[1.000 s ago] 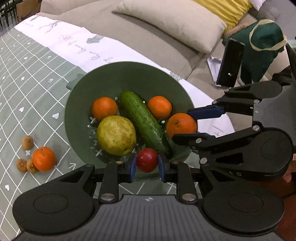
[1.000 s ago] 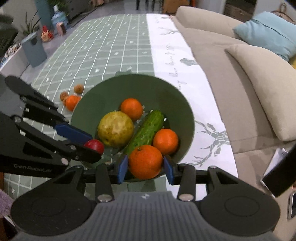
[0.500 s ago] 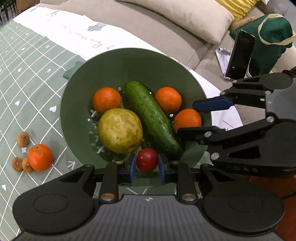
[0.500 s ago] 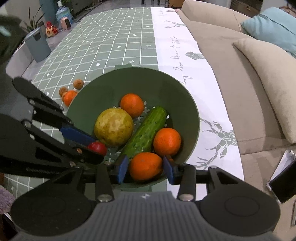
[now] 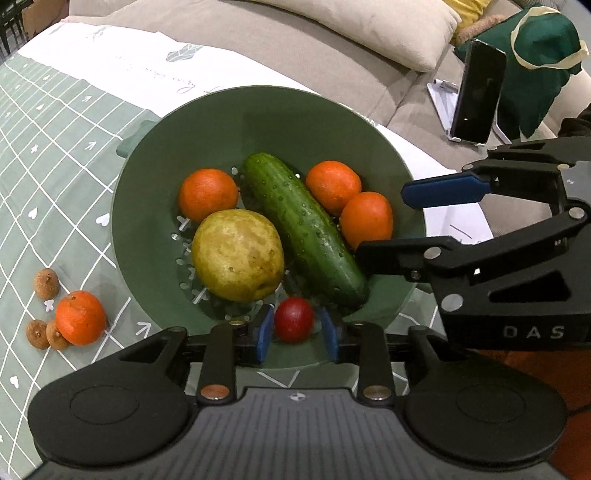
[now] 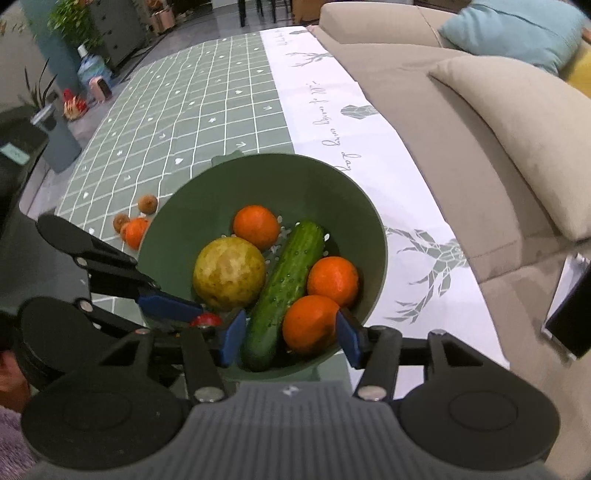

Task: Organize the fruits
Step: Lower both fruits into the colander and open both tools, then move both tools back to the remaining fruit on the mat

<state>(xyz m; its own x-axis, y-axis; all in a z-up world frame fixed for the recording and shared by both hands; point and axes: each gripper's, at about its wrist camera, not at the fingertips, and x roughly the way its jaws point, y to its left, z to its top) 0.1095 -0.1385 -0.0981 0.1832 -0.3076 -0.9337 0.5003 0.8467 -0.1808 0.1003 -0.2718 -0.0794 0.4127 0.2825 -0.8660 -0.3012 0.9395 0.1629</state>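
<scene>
A green bowl point(image 5: 155, 206) on the checked tablecloth holds a yellow-green pear point(image 5: 236, 254), a cucumber point(image 5: 303, 232) and three oranges. A small red fruit point(image 5: 294, 319) lies at the bowl's near rim between the pads of my left gripper point(image 5: 295, 332). Its jaws are opening, with a gap on each side of the fruit. My right gripper point(image 6: 290, 338) hangs over the bowl's near right side, jaws opening. An orange point(image 6: 310, 323) rests in the bowl between its pads, next to the cucumber's point(image 6: 284, 280) end, and the pads do not press it.
One orange point(image 5: 79, 317) and three small brown fruits point(image 5: 46, 282) lie on the cloth left of the bowl. A beige sofa with a cushion point(image 5: 369, 26) runs along the table's far side. On it stand a phone on a stand point(image 5: 476, 92) and a green bag point(image 5: 535, 55).
Both grippers have come down closer over the bowl. The left jaws have spread off the red fruit, and the right jaws have spread off the orange, which now sits in the bowl.
</scene>
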